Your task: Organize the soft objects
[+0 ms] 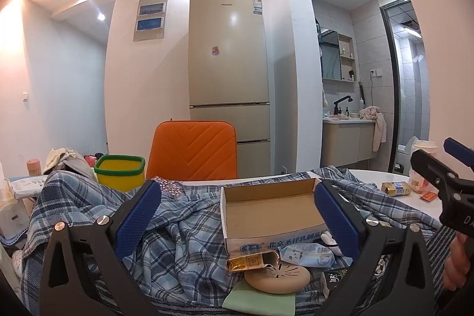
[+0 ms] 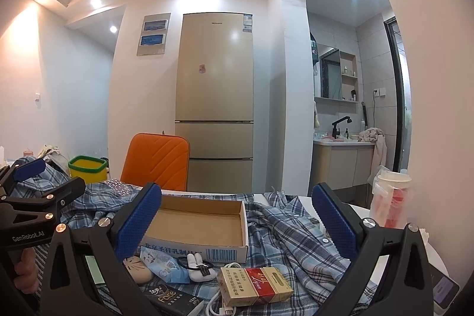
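A blue plaid shirt (image 1: pixel 183 230) lies crumpled over the table; it also shows in the right wrist view (image 2: pixel 296 236). An empty cardboard box (image 1: pixel 269 212) sits on it, seen too in the right wrist view (image 2: pixel 198 224). My left gripper (image 1: pixel 237 215) is open and empty above the shirt, in front of the box. My right gripper (image 2: pixel 237 221) is open and empty, hovering just before the box. A tissue pack (image 2: pixel 166 265), a small white bunny toy (image 2: pixel 200 268) and a round beige cushion (image 1: pixel 277 279) lie near the box front.
A cigarette pack (image 2: pixel 256 286), a black packet (image 2: pixel 174 299) and a white cable (image 2: pixel 220 307) lie at the front. A yellow bin with green rim (image 1: pixel 121 171) and an orange chair (image 1: pixel 192 150) stand behind. A cup in a bag (image 2: pixel 392 197) stands right.
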Action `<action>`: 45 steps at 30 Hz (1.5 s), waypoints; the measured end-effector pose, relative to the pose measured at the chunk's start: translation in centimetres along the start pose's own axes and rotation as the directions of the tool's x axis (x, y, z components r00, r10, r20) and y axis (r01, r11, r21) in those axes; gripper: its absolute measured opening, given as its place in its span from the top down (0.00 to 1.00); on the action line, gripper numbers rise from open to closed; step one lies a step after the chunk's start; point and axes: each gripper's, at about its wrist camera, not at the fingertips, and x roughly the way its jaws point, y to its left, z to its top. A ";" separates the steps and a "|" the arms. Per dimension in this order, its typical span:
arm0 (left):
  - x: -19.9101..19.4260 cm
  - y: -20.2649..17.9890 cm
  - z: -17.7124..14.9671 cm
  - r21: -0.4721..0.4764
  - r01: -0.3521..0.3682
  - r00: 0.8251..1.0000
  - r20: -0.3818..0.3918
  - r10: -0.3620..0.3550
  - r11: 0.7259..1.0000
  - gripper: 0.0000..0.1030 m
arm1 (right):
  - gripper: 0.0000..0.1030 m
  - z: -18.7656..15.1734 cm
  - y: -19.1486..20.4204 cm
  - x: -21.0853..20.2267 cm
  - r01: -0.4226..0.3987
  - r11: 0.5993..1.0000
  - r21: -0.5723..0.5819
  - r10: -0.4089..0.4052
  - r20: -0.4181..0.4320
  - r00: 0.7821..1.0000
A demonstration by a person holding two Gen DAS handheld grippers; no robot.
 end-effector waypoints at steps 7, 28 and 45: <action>0.2 0.5 0.7 0.001 0.002 0.999 -0.035 -0.002 1.000 0.00 | 0.00 0.5 -1.0 0.3 -0.018 0.999 0.034 0.019 -0.015 1.000; 2.5 1.1 0.3 -0.038 -0.004 0.973 -0.231 -0.005 0.999 0.00 | 0.00 0.9 -2.6 2.6 -0.128 0.989 0.076 0.136 -0.121 0.983; 4.5 -1.5 -2.3 0.060 0.188 0.832 -0.541 -0.126 0.980 0.00 | 0.00 0.0 -2.8 4.7 -0.150 0.984 0.096 0.169 -0.236 0.957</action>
